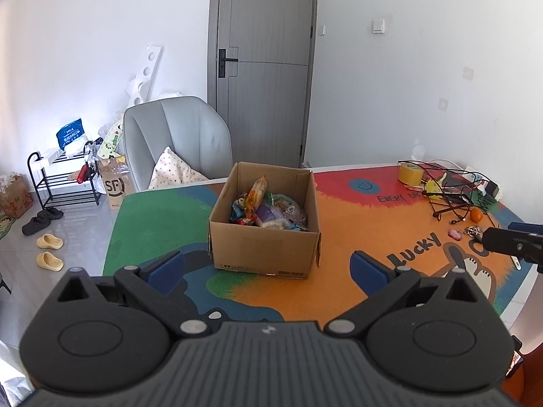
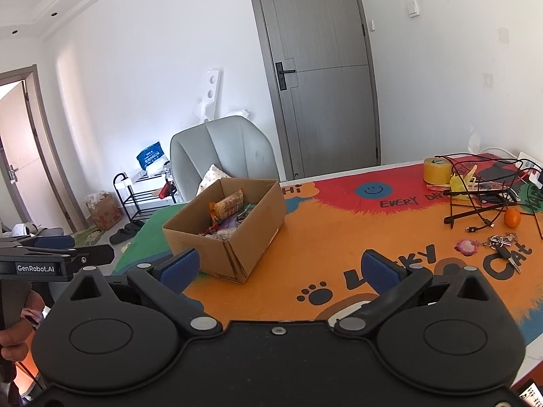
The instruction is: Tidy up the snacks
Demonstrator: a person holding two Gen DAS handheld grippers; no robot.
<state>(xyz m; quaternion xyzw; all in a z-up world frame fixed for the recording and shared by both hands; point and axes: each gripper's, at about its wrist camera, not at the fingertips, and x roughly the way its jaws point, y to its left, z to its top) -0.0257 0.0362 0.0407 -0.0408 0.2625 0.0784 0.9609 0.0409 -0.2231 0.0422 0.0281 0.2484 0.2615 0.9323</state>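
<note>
Grippers first: the left gripper (image 1: pixel 266 269) has its blue pads spread wide with nothing between them, and the right gripper (image 2: pixel 278 269) is the same, jaws apart and empty. Both hang above the near edge of the table, short of everything on it.

Straight ahead of the left one sits the cardboard box (image 1: pixel 264 251), flaps open, on the colourful mat (image 1: pixel 339 230). From the right wrist view the box is ahead and off to the left, one corner pointing back at the camera. Inside is a jumble of snacks (image 1: pixel 268 212): an orange packet (image 1: pixel 256 191) stands up tall toward the back, with a purple-and-white pack and some crinkly wrappers piled around it. Can't read any labels, too small.

Over on the far right of the mat, well apart from the box, there's a roll of yellow tape (image 2: pixel 437 169), a tangle of black cables (image 2: pixel 482 200), a small orange fruit (image 2: pixel 511 217) and a bunch of keys (image 2: pixel 502 244). None of that looks like snack stuff.

My read: everything snack-like is already in the box and no loose packet is on the mat, so this is either the very start or the finish. If more sorting is wanted, the next move means reaching down into the box, and that upright orange packet looks like the easiest first pinch.
</note>
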